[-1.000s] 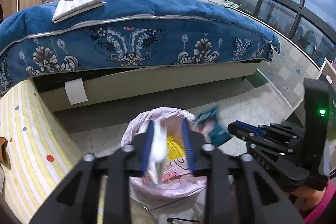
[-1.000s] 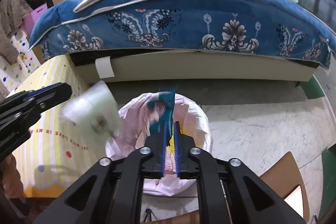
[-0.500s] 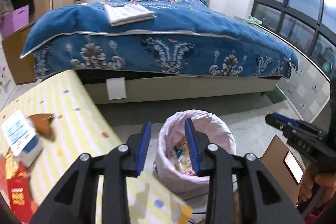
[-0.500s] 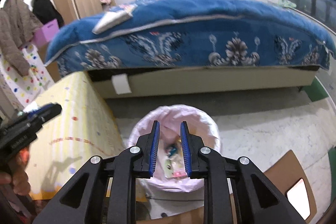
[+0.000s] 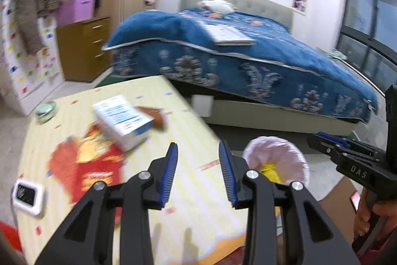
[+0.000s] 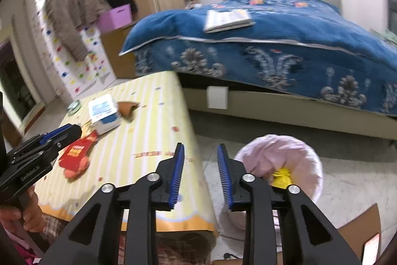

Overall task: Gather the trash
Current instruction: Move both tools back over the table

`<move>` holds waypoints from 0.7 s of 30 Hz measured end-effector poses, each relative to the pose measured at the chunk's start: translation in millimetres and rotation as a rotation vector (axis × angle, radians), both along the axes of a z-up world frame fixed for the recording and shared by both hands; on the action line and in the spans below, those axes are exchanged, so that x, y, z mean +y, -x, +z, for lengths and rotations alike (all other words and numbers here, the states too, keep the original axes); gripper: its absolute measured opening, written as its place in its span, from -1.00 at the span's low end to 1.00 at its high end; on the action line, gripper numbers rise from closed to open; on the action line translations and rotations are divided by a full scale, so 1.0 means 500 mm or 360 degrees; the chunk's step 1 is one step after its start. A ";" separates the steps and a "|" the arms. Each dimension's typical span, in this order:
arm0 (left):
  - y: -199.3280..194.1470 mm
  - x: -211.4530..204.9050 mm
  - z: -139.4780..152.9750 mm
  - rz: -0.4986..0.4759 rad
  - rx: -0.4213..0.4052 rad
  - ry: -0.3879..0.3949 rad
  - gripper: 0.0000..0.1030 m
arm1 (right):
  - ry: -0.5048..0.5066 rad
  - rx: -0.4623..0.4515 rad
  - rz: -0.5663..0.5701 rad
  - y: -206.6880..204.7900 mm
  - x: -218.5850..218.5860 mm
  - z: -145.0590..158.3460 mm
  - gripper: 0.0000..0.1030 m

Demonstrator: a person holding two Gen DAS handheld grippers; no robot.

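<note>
Both grippers empty: left gripper and right gripper jaws parted, having just been opening, nothing between them. Remaining trash sits on the yellow striped table: white-blue carton up-left of the left gripper, overlapping the red snack wrapper. Left hand looks nearer. Pink-lined bin sits right of the table.

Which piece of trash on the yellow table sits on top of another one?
The white and blue box. It rests partly on the flat red snack bag; the brown scrap lies beside it.
</note>
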State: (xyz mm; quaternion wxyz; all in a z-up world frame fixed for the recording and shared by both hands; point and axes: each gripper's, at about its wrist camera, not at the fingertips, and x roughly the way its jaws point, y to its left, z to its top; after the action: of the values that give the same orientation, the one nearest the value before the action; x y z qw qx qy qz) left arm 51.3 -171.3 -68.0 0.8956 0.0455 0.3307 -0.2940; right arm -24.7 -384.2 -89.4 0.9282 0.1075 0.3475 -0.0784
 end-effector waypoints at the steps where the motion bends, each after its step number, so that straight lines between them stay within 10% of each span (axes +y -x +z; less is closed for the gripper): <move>1: -0.005 0.026 -0.003 0.0058 0.0010 -0.0020 -0.32 | 0.0004 0.0007 0.0026 -0.007 0.014 -0.004 -0.35; 21: -0.116 0.334 -0.018 0.0693 0.0040 -0.0099 0.21 | 0.0074 0.0100 0.0444 -0.225 0.223 -0.049 0.05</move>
State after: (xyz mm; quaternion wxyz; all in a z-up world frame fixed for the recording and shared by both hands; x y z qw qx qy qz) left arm 109.2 -4.2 -77.2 0.9319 -0.0030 0.3528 -0.0837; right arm 87.9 -272.6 -113.8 0.9209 0.0341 0.3862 0.0401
